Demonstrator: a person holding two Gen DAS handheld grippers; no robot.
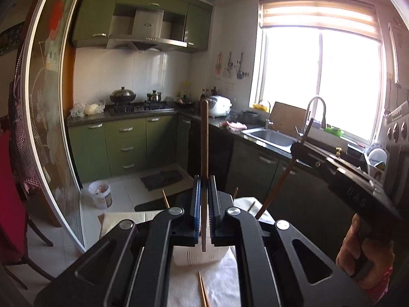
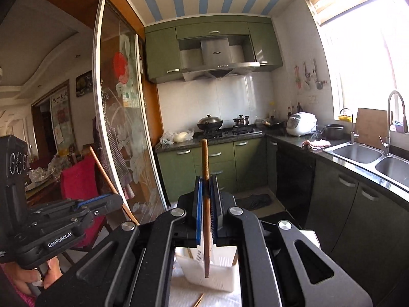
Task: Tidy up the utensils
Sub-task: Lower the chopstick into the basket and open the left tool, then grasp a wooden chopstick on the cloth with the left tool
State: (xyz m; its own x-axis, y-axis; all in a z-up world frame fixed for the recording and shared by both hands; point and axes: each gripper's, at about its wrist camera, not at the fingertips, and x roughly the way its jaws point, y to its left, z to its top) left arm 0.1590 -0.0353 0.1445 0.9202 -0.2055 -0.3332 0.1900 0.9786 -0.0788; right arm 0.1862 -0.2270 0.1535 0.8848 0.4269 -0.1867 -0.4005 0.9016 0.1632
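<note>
My left gripper is shut on a brown chopstick that stands upright, its lower end over a white perforated utensil holder. My right gripper is shut on another brown chopstick, also upright, its lower tip above the white holder. The right gripper also shows in the left wrist view with its chopstick slanting down toward the holder. The left gripper shows in the right wrist view with its chopstick. Loose chopsticks lie on the white cloth.
A white cloth covers the table under the holder. More chopsticks lie at its far side. Beyond are green kitchen cabinets, a sink, a white bucket on the floor and a glass sliding door on the left.
</note>
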